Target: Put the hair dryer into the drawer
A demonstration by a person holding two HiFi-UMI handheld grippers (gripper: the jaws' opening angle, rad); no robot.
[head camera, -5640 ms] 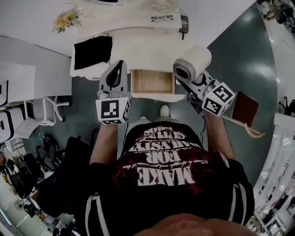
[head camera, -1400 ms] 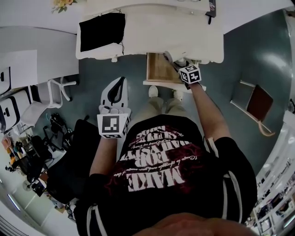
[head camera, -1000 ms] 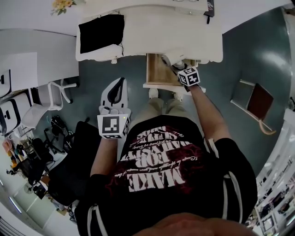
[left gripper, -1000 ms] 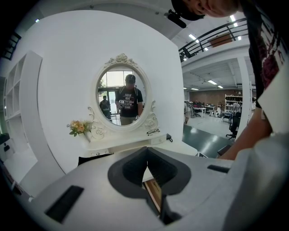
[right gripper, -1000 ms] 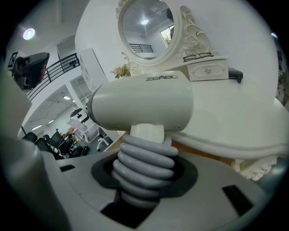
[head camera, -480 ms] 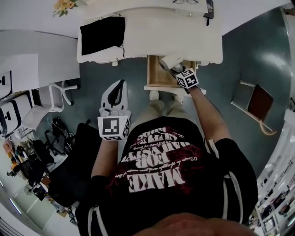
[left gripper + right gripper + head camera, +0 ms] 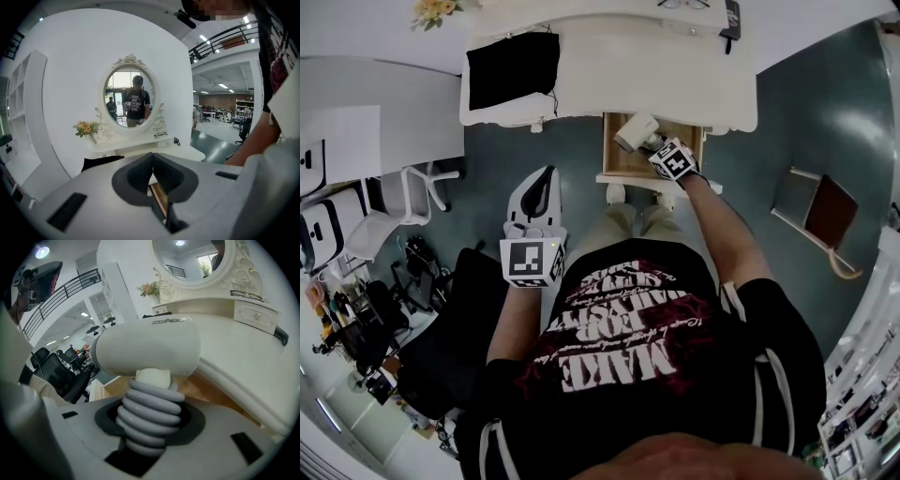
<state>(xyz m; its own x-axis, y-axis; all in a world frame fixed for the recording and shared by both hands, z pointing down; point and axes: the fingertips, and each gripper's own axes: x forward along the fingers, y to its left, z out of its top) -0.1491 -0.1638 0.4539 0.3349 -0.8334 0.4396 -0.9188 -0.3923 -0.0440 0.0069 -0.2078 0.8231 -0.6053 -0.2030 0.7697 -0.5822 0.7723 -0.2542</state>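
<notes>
right tongs (image 7: pixel 651 147) gripping hair dryer (image 7: pixel 634 131) handle, hovering over open drawer (image 7: pixel 607 148) under worktop (image 7: pixel 656 66) front edge; left tongs (image 7: pixel 543 178) pinched together, empty, hanging well clear.

Wall: plain white (image 7: pixel 61 70), rising behind the desk.
Floor: dark grey-green and glossy (image 7: pixel 806 112).
Desk: white vanity (image 7: pixel 675 70) set against the wall, with a black cloth (image 7: pixel 514 67) on its left part.
Mirror: oval in an ornate white frame (image 7: pixel 131 96), at the back of the desk; flowers (image 7: pixel 84 127) to its left, glasses (image 7: pixel 161 135) below its right side.
Chair: white (image 7: pixel 411 192), left of the desk.
Shelving: white and open (image 7: pixel 16 103), at the far left.
Hall beyond: ceiling strip lights (image 7: pixel 221 86), a railed upper gallery (image 7: pixel 225 36), black office chairs (image 7: pixel 56 369).
</notes>
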